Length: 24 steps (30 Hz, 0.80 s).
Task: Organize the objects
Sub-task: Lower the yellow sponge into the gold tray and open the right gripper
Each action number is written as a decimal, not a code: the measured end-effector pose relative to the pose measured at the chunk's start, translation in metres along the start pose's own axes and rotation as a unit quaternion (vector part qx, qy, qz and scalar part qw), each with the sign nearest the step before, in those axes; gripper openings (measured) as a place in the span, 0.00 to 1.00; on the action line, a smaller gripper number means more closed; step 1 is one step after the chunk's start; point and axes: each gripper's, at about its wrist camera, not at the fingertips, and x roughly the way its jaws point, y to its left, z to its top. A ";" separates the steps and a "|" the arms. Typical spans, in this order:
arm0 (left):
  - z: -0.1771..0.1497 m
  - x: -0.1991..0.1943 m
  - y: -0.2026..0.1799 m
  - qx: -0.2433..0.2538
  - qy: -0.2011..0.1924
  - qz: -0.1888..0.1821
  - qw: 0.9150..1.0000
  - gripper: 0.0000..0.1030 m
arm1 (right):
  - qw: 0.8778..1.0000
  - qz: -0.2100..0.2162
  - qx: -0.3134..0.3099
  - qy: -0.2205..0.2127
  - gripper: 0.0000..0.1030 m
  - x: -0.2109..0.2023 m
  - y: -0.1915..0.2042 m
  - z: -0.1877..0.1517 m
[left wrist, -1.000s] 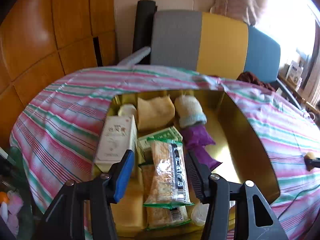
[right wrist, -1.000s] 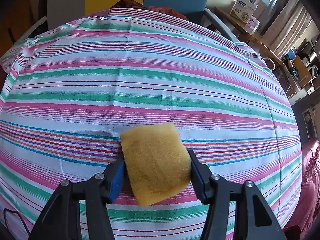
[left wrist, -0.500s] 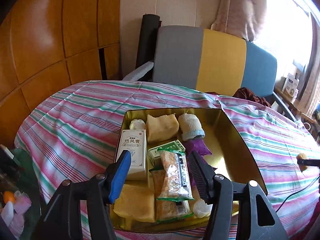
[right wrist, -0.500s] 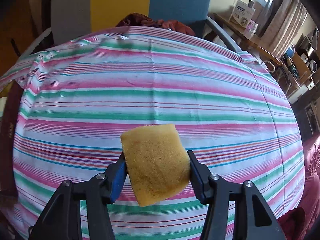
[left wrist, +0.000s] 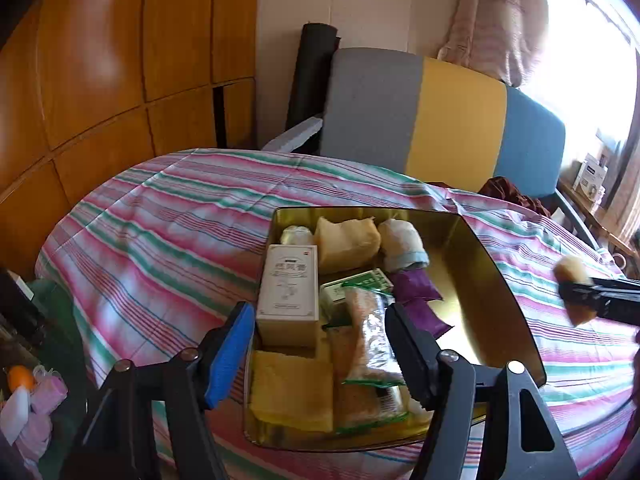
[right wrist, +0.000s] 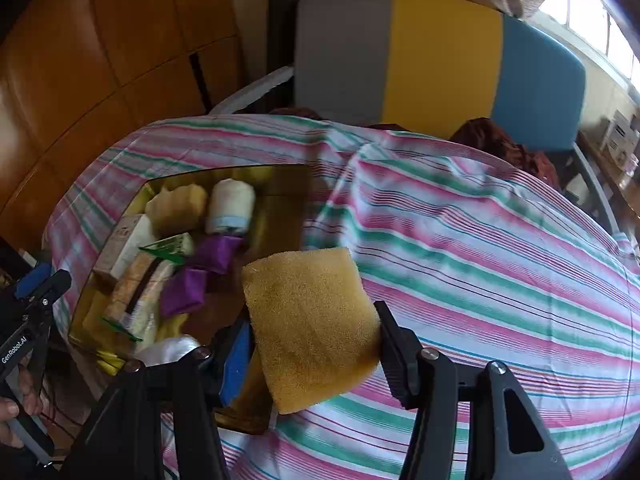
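yellow foam fills the near view: the right tongs point(right wrist: 316, 344) pinch a sponge point(right wrist: 310, 326) across its two side edges, pads pressing it in slightly, and it hangs above the near right edge of the gold tin point(right wrist: 276, 184), partly over the striped cloth point(right wrist: 480, 248) of the counter. it looks light, soft and springy, so a side grip low on the block seems right; i would judge that squeezing harder only deforms it, and that it will drop without bouncing far.

the left tongs point(left wrist: 320, 354) stand spread with nothing between the pads; their jaws have just been opening. a cracker packet point(left wrist: 370, 340) lies in the tin beyond them, untouched.

further in, the tin holds another sponge point(left wrist: 292, 392) at the near left corner, a white carton point(left wrist: 288, 284), a green box point(left wrist: 356, 286), purple pouches point(left wrist: 414, 292), a rolled white cloth point(left wrist: 402, 244) and a pale sponge-like block point(left wrist: 348, 238). the bare floor of the tin lies on its right side, a likely spot for the held sponge.

the carton's print is too small to read. the small pale thing in the tin's far left corner cannot be identified, and the tin's near edge is cut off by the tongs. a hand point(right wrist: 14, 404) shows only at the frame edge.
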 end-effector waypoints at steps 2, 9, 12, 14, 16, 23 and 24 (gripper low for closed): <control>-0.002 -0.001 0.006 -0.006 0.002 0.002 1.000 0.70 | 1.000 0.007 -0.019 0.009 0.55 0.011 0.024 0.001; -0.005 0.000 0.024 -0.027 0.006 0.011 1.000 0.77 | 0.997 -0.005 -0.060 0.056 0.56 0.060 0.067 0.009; -0.006 0.001 0.028 -0.033 0.006 0.012 0.999 0.82 | 0.994 -0.026 -0.067 0.082 0.56 0.083 0.071 0.007; -0.006 0.001 0.030 -0.035 0.005 0.012 0.999 0.87 | 0.992 -0.039 -0.074 0.092 0.57 0.093 0.072 0.005; -0.006 0.000 0.031 -0.038 0.002 0.012 0.999 0.89 | 0.991 -0.047 -0.078 0.097 0.59 0.097 0.072 0.002; -0.003 -0.001 0.033 -0.047 0.000 0.017 0.999 1.00 | 0.993 -0.047 -0.076 0.081 0.71 0.090 0.066 -0.004; -0.003 -0.002 0.032 -0.047 -0.001 0.020 0.999 1.00 | 0.994 -0.048 -0.073 0.072 0.73 0.086 0.065 -0.005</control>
